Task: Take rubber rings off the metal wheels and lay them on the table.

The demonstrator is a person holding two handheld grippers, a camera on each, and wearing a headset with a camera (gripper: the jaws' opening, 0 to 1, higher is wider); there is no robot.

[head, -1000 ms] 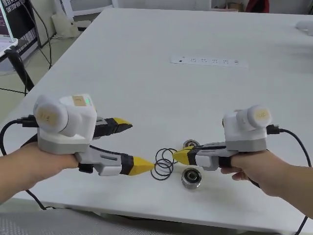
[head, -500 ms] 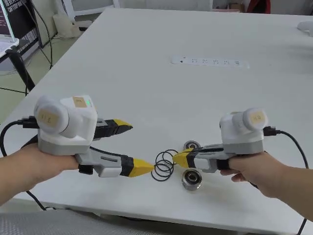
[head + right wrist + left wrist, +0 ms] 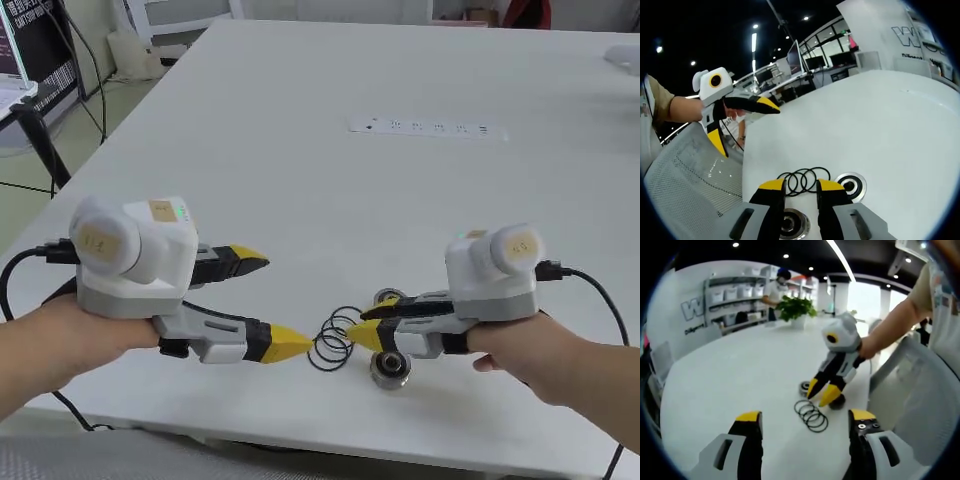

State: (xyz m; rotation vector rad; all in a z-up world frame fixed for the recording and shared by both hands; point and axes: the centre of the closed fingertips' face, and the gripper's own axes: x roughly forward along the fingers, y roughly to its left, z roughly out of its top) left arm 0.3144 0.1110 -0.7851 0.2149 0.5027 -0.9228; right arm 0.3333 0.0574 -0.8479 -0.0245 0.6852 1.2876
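1. Yellow-tipped left hand-held gripper (image 3: 275, 300) sits low over the table (image 3: 400, 200) at the left, jaws spread wide and holding nothing. It looks parked there so it can come in and steady a wheel when needed.
2. Just right of its lower tip, the black rubber rings (image 3: 335, 337) lie flat on the table in a small overlapping bunch. That's where the task wants them, so those ones look done.
3. The right hand-held gripper (image 3: 370, 322) points left, with its tips right at the edge of the ring bunch. Its jaws are only slightly apart, with nothing between them. The right gripper view shows the near metal wheel (image 3: 792, 222) directly under its jaws, so it's probably lining up on that one.
4. The far metal wheel (image 3: 390, 296) sits just behind the gripper. Can't tell if either wheel has a ring left on it.
5. Compared with a second ago, the right hand-held gripper has dipped lower and edged left, and its jaws look a touch more parted. The left one, the rings and the wheels have barely moved.
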